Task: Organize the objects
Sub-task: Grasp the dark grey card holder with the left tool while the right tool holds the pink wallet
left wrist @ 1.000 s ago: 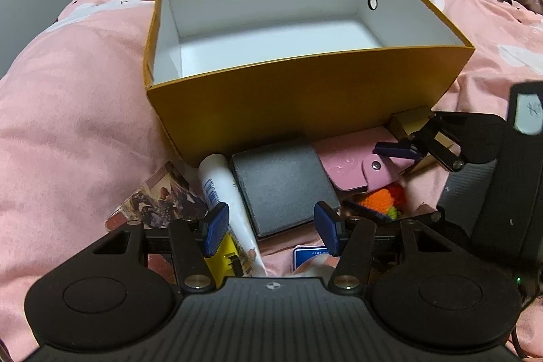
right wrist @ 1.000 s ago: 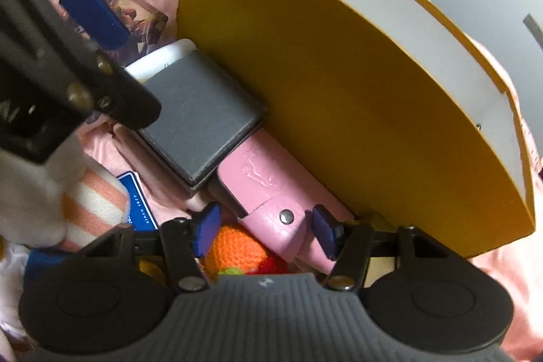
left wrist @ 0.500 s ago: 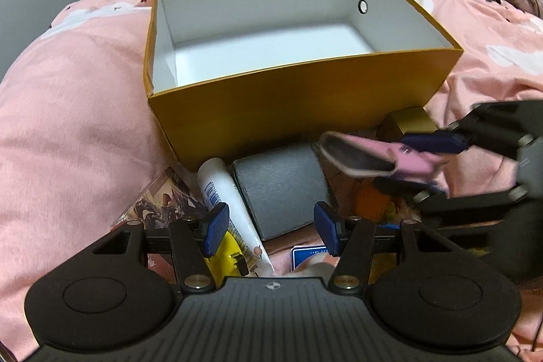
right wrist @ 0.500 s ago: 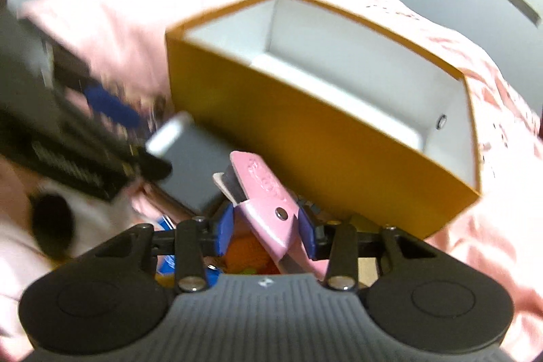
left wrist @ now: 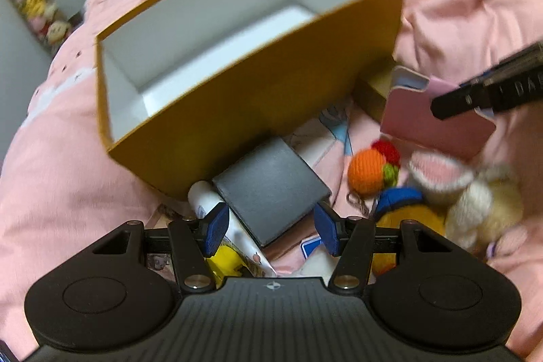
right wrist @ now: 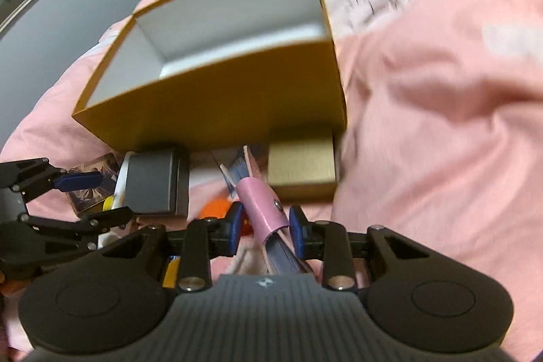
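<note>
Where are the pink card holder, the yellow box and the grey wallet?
pink card holder (right wrist: 263, 204): right wrist view, pink strap near the snap.
yellow box (left wrist: 237, 97): left wrist view, near outer wall.
grey wallet (left wrist: 271, 189): left wrist view, top face.

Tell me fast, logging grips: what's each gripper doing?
Left gripper: open, holding nothing.
Right gripper: jaws just closed on the pink card holder.
</note>
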`<act>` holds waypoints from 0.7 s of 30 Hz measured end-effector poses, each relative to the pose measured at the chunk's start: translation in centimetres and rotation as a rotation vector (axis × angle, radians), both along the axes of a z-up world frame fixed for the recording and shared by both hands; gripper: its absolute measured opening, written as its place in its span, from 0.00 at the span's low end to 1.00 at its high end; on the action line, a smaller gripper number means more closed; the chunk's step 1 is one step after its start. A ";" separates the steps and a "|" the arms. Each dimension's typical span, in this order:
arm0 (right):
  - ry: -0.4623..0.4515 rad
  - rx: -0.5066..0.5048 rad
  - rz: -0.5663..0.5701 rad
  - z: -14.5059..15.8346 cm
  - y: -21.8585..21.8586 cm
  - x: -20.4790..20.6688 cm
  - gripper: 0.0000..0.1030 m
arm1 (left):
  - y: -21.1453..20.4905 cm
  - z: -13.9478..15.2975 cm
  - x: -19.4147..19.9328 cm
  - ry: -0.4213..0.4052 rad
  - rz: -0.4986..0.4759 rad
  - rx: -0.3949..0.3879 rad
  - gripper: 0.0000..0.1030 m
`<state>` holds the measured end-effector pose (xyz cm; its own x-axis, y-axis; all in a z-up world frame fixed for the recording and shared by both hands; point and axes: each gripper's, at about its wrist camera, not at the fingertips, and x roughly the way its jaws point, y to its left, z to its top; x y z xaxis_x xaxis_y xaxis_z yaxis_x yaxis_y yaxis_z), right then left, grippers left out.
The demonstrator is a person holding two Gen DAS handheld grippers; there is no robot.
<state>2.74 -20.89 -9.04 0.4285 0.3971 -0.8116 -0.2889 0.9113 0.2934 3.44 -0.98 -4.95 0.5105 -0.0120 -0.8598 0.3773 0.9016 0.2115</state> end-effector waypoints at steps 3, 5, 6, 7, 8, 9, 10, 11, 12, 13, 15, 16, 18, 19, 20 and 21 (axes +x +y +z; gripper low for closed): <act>-0.008 -0.026 0.014 -0.8 0.8 0.1 0.30 | -1.1 -1.2 -0.1 0.015 -0.051 0.069 0.64; -0.011 -0.024 0.021 -1.1 1.1 0.3 0.30 | -1.6 -2.1 0.0 0.018 -0.070 0.109 0.64; -0.009 -0.022 0.024 -1.6 1.5 0.5 0.30 | -1.9 -2.5 0.0 0.019 -0.082 0.126 0.64; -0.006 -0.019 0.024 -1.9 1.1 0.4 0.31 | -2.3 -2.9 0.1 0.018 -0.098 0.150 0.64; -0.002 -0.017 0.025 -2.0 1.1 0.5 0.31 | -2.8 -3.3 0.1 0.014 -0.119 0.183 0.64; 0.002 -0.013 0.024 -2.2 1.0 0.7 0.31 | -3.3 -3.9 0.0 0.009 -0.142 0.226 0.64; 0.006 -0.009 0.023 -2.3 0.9 0.7 0.31 | -3.8 -4.4 -0.1 -0.002 -0.160 0.273 0.64; 0.008 -0.004 0.021 -2.3 0.6 0.8 0.31 | -4.3 -4.9 -0.2 -0.019 -0.181 0.322 0.64; 0.009 -0.001 0.020 -2.3 0.5 0.8 0.31 | -4.6 -5.3 -0.3 -0.026 -0.197 0.344 0.64; 0.010 0.002 0.020 -2.3 0.4 0.8 0.31 | -4.9 -5.6 -0.3 -0.026 -0.208 0.350 0.64; 0.009 0.001 0.022 -1.7 -0.4 0.4 0.32 | -5.3 -6.1 -0.2 -0.028 -0.222 0.368 0.64; 0.008 0.000 0.023 -1.7 -0.4 0.4 0.32 | -5.5 -6.4 -0.2 -0.035 -0.231 0.390 0.64; 0.008 -0.003 0.025 -1.4 -0.8 0.3 0.32 | -6.0 -7.2 -0.4 -0.057 -0.254 0.445 0.64; 0.008 -0.003 0.026 -1.2 -1.0 0.2 0.32 | -6.3 -7.5 -0.5 -0.062 -0.264 0.465 0.64; 0.008 -0.004 0.026 -1.1 -1.1 0.1 0.32 | -6.5 -7.7 -0.5 -0.065 -0.272 0.481 0.64; 0.008 -0.005 0.027 -1.1 -1.1 0.2 0.32 | -6.6 -8.0 -0.6 -0.068 -0.279 0.495 0.64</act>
<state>2.92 -21.95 -10.11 0.4114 0.4048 -0.8166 -0.3115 0.9045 0.2915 2.84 -7.63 -12.94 0.6006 0.2415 -0.7622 0.5576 0.5567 0.6157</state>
